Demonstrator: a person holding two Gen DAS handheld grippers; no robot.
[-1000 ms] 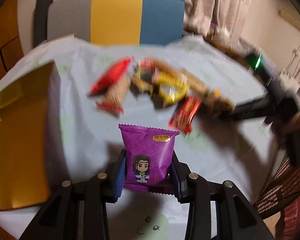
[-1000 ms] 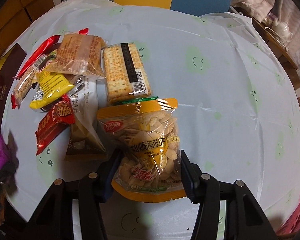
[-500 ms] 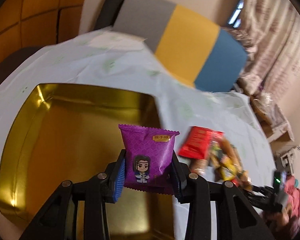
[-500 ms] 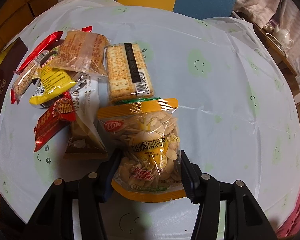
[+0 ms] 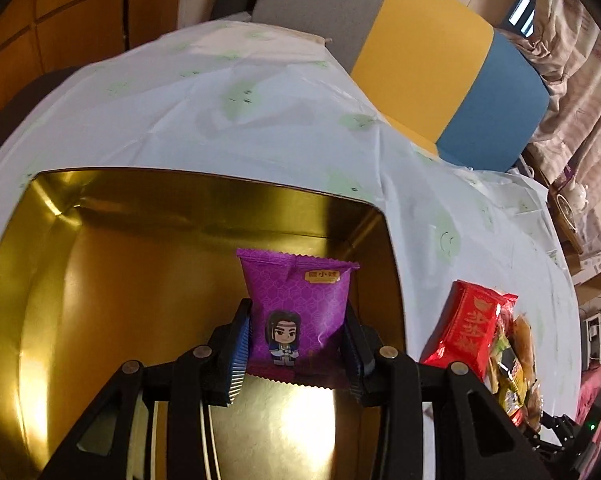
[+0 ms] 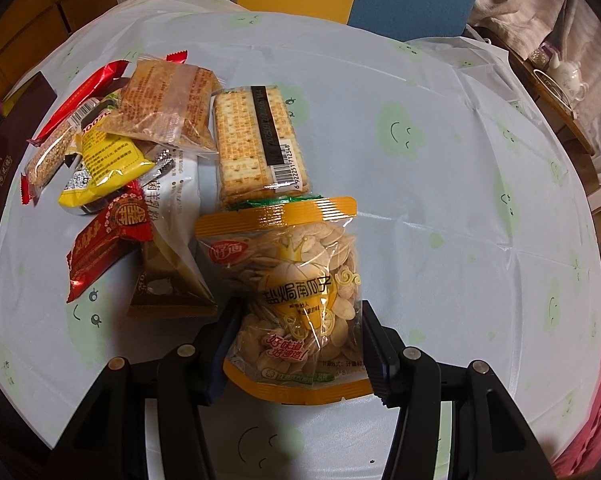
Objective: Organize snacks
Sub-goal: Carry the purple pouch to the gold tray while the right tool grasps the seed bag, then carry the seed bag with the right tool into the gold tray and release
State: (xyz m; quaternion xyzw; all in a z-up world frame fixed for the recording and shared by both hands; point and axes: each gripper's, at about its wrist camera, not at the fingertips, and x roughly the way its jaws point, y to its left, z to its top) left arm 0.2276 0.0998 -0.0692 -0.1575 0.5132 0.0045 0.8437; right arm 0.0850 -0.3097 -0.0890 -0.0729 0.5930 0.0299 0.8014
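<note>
My left gripper point(image 5: 296, 344) hovers over the open gold box point(image 5: 100, 280) with a purple snack packet point(image 5: 296, 300) upright between its blue pads. Its jaws are opening, and both pads still touch the packet's sides. In the right wrist view my right gripper point(image 6: 296, 336) is shut on a clear bag of pumpkin seeds point(image 6: 288, 280) with an orange rim, just above the tablecloth. The snack pile lies left of that bag: a cracker pack point(image 6: 256, 140), a brown packet point(image 6: 168, 100), a yellow packet point(image 6: 104, 164) and a red packet point(image 6: 108, 240).
The gold box sits at the table's left end, with the pile's red packet point(image 5: 468, 328) to its right. A dark brown lid point(image 6: 8, 152) lies at the left edge. A grey, yellow and blue chair back point(image 5: 420, 48) stands behind the table, a teapot point(image 6: 564, 76) beyond its right side.
My left gripper has swung left from the snack pile to over the gold box, carrying the purple packet and rolling as it went. The right gripper and its seed bag have stayed put.
</note>
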